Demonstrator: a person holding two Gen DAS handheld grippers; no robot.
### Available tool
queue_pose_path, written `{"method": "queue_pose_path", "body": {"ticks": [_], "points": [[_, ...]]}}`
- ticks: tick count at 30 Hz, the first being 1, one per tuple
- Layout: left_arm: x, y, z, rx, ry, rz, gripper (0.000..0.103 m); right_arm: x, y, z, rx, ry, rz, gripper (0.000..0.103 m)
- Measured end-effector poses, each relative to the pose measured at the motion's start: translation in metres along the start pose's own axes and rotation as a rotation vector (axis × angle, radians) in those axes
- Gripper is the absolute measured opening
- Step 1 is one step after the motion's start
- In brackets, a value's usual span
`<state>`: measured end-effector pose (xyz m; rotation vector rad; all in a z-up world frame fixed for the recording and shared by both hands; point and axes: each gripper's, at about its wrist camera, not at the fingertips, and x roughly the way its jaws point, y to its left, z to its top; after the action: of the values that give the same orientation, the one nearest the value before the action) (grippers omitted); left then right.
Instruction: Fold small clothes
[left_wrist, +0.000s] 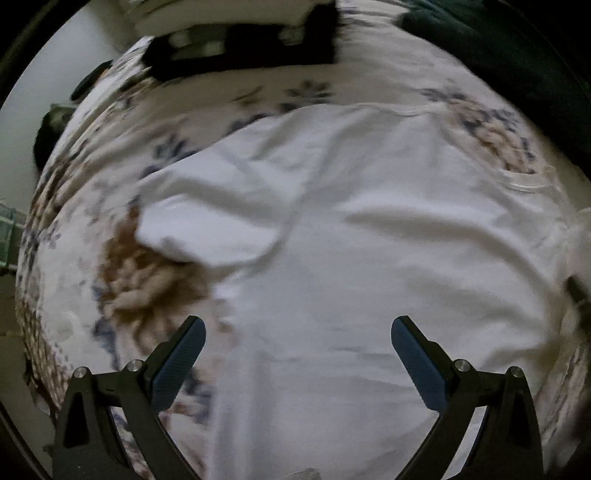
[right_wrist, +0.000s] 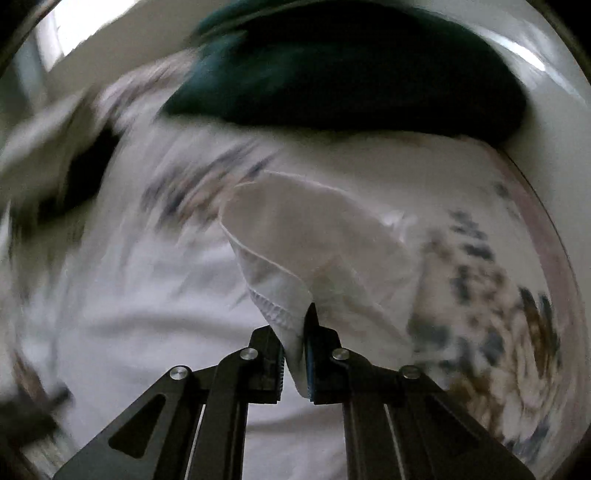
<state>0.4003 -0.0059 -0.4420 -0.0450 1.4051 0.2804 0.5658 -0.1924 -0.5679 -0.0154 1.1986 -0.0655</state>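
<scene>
On the left of the left wrist view, the floral bedcover (left_wrist: 122, 280) shows brown and blue flower prints, and on its far side a black object (left_wrist: 240, 48) lies, too blurred to name. The white T-shirt (left_wrist: 351, 240) is spread flat on this cover and fills the middle of the view, with one short sleeve (left_wrist: 199, 225) lying out to the left. The left gripper (left_wrist: 297, 328) hovers above the near part of the shirt with its two blue-padded fingers (left_wrist: 181, 365) wide apart and nothing between them. To the far right a dark green cushion (left_wrist: 517, 59) rests on the bed. In the right wrist view, the right gripper (right_wrist: 297, 332) has its tongs pressed narrow on a hemmed fold of the shirt, a lifted sleeve or corner (right_wrist: 306, 236), raised above the rest of the cloth. Behind it lies the same dark green cushion (right_wrist: 351, 74), and the floral pattern (right_wrist: 498, 295) is seen on the right, much blurred.
</scene>
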Motion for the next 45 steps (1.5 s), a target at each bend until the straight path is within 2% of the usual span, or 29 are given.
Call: {"method": "queue_pose_path", "body": {"ticks": [1, 2, 3, 5, 7, 9, 11, 13, 16, 19, 21, 22, 23, 24, 26, 28, 34, 36, 37, 38, 39, 40, 41, 45], "points": [[0.007, 0.009, -0.001, -0.007, 0.003, 0.006, 0.103, 0.007, 0.013, -0.007, -0.042, 0.064, 0.014, 0.013], [0.011, 0.021, -0.002, -0.015, 0.010, 0.012, 0.103, 0.014, 0.025, -0.014, -0.072, 0.131, 0.049, 0.021], [0.013, 0.033, -0.003, -0.020, 0.016, 0.014, 0.103, 0.014, 0.029, -0.020, -0.065, 0.166, 0.097, 0.025], [0.019, 0.048, -0.005, -0.034, 0.028, 0.019, 0.103, -0.001, 0.023, -0.029, -0.002, 0.159, 0.160, 0.040], [0.021, 0.065, -0.008, -0.053, 0.038, 0.020, 0.103, -0.027, 0.004, -0.033, 0.113, 0.112, 0.193, 0.054], [0.020, 0.079, -0.009, -0.082, 0.051, 0.014, 0.103, -0.046, -0.018, -0.035, 0.244, 0.063, 0.236, 0.058], [0.020, 0.094, -0.009, -0.119, 0.054, 0.004, 0.103, -0.045, -0.034, -0.030, 0.323, 0.050, 0.255, 0.058], [0.021, 0.105, -0.006, -0.152, 0.055, -0.001, 0.103, -0.031, -0.038, -0.022, 0.338, 0.054, 0.248, 0.058], [0.030, 0.123, 0.003, -0.203, 0.065, -0.023, 0.103, -0.007, -0.045, -0.013, 0.391, 0.073, 0.198, 0.058], [0.030, 0.128, 0.006, -0.197, 0.051, -0.012, 0.103, 0.009, -0.057, 0.007, 0.389, 0.070, 0.099, 0.058], [0.029, 0.127, 0.008, -0.180, 0.036, -0.005, 0.103, 0.015, -0.066, 0.014, 0.370, 0.081, 0.094, 0.058], [0.029, 0.126, 0.008, -0.172, 0.033, -0.005, 0.103, 0.022, -0.068, 0.017, 0.344, 0.116, 0.098, 0.049], [0.030, 0.124, 0.010, -0.168, 0.034, -0.007, 0.103, 0.028, -0.070, 0.017, 0.324, 0.152, 0.112, 0.023], [0.030, 0.121, 0.010, -0.167, 0.033, -0.013, 0.103, 0.033, -0.069, 0.017, 0.307, 0.188, 0.126, 0.013], [0.027, 0.114, 0.012, -0.161, 0.036, -0.043, 0.103, 0.029, -0.067, 0.008, 0.261, 0.215, 0.136, 0.003], [0.020, 0.096, 0.016, -0.136, 0.040, -0.091, 0.103, 0.014, -0.064, -0.008, 0.214, 0.217, 0.157, 0.003], [-0.001, 0.013, 0.028, 0.031, 0.015, -0.211, 0.103, -0.009, -0.065, -0.071, 0.200, 0.356, 0.261, 0.002], [-0.006, -0.020, 0.032, 0.078, 0.011, -0.220, 0.103, -0.018, -0.077, -0.076, 0.245, 0.340, 0.278, 0.003], [-0.010, -0.037, 0.033, 0.098, 0.010, -0.225, 0.103, -0.022, -0.085, -0.076, 0.282, 0.325, 0.279, 0.007], [-0.011, -0.053, 0.036, 0.118, 0.008, -0.232, 0.103, -0.025, -0.095, -0.072, 0.339, 0.309, 0.285, 0.020], [-0.011, -0.067, 0.041, 0.135, 0.005, -0.234, 0.103, -0.027, -0.110, -0.068, 0.425, 0.290, 0.297, 0.029], [-0.011, -0.082, 0.044, 0.154, 0.001, -0.238, 0.103, -0.026, -0.126, -0.064, 0.530, 0.271, 0.307, 0.046], [-0.009, -0.094, 0.050, 0.181, -0.005, -0.250, 0.103, -0.026, -0.142, -0.064, 0.636, 0.255, 0.318, 0.055], [0.000, -0.143, 0.061, 0.294, 0.003, -0.292, 0.100, -0.011, -0.173, -0.060, 0.859, 0.262, 0.325, 0.055]]}}
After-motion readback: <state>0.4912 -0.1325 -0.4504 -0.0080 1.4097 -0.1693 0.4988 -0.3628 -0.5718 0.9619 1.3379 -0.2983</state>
